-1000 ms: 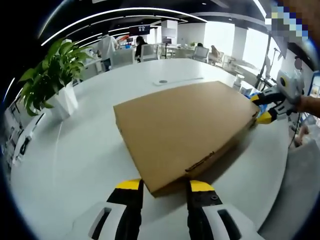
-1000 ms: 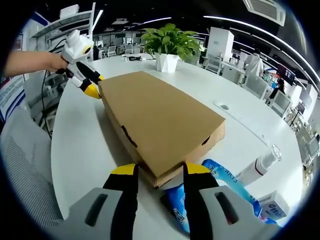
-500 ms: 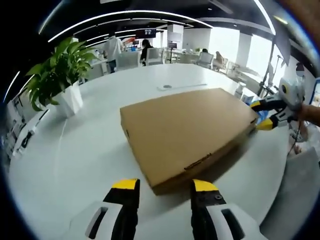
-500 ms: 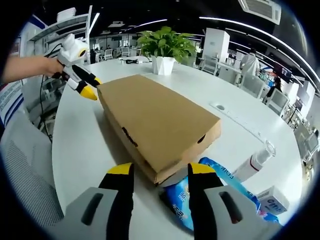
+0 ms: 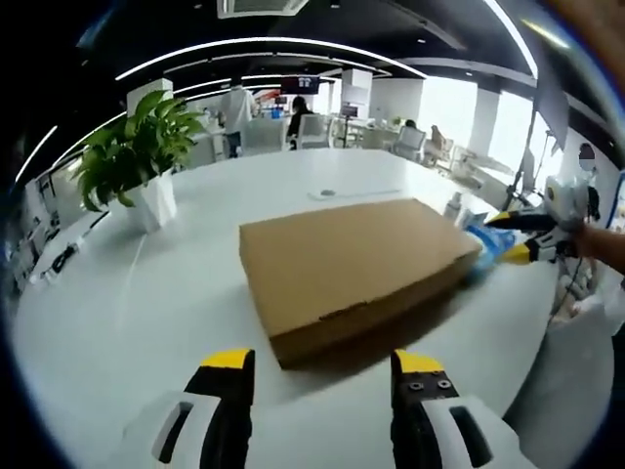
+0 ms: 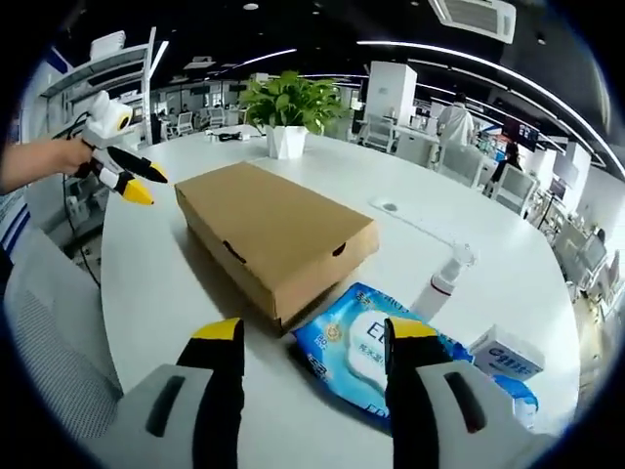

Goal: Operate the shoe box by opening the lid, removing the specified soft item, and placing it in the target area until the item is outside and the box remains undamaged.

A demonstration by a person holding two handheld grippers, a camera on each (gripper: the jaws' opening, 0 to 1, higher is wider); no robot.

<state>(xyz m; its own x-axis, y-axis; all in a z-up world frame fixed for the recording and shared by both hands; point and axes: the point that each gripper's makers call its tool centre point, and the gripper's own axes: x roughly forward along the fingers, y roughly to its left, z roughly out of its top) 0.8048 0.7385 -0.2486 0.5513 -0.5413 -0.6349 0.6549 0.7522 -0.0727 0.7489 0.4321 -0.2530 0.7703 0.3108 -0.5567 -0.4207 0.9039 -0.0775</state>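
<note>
The brown cardboard shoe box lies shut and flat on the white round table. My left gripper hangs open a little back from the box's near end, with nothing between its yellow-tipped jaws. Beyond the box's right end my right gripper is held by a hand. In the right gripper view the box sits ahead and to the left, and my right gripper is open above the table and a blue wipes pack. At the box's far left corner the left gripper stands open.
A potted plant stands at the table's back left. Beside the wipes pack are a white pump bottle and a small white and blue carton. Office chairs and people fill the background. A grey chair back lies at the left.
Both grippers have drawn back from the box's two ends, so the box looks smaller in both views. The lid stays shut. More of the wipes pack now shows.
</note>
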